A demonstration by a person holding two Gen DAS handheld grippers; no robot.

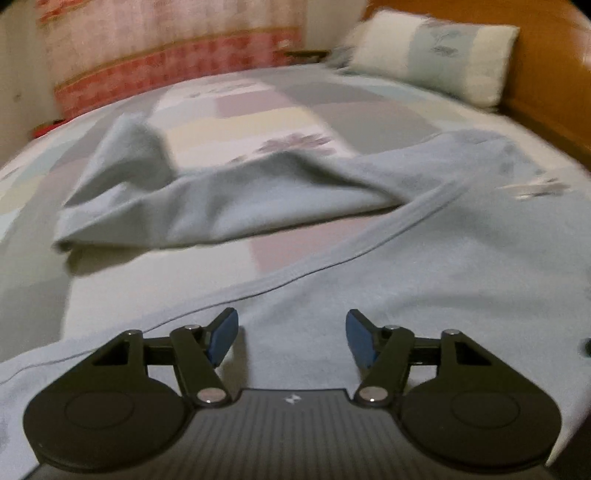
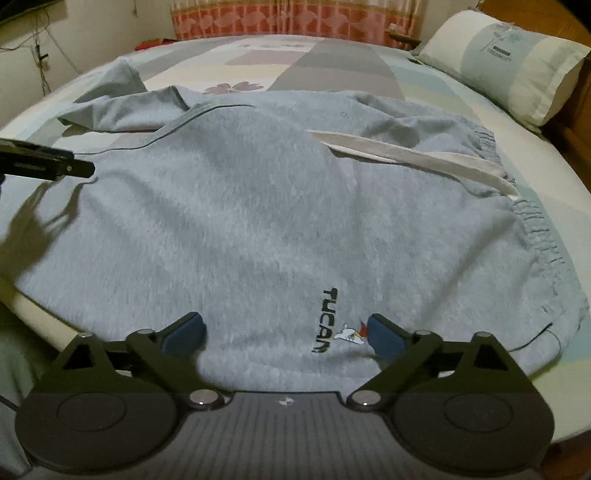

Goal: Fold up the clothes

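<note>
Pale blue-grey sweatpants [image 2: 258, 206] lie spread on the bed, with the elastic waistband [image 2: 535, 229] at the right and a white drawstring [image 2: 406, 155] across the top. A black "TUCAN" logo [image 2: 325, 317] shows near the front edge. My right gripper [image 2: 284, 325] hovers over that edge, open wide, with fabric below it but nothing pinched. One leg [image 1: 184, 206] lies bunched and folded over at the far left. My left gripper [image 1: 291, 321] stands open above the sweatpants [image 1: 406, 258] near a seam; in the right wrist view the left gripper [image 2: 48, 168] juts in from the left edge.
The bed has a pastel patchwork sheet [image 2: 332, 62]. A striped pillow [image 2: 509, 62] lies at the far right against a wooden headboard [image 1: 546, 81]. A pink curtain [image 2: 280, 18] hangs behind the bed. Cables [image 2: 40, 55] run along the left wall.
</note>
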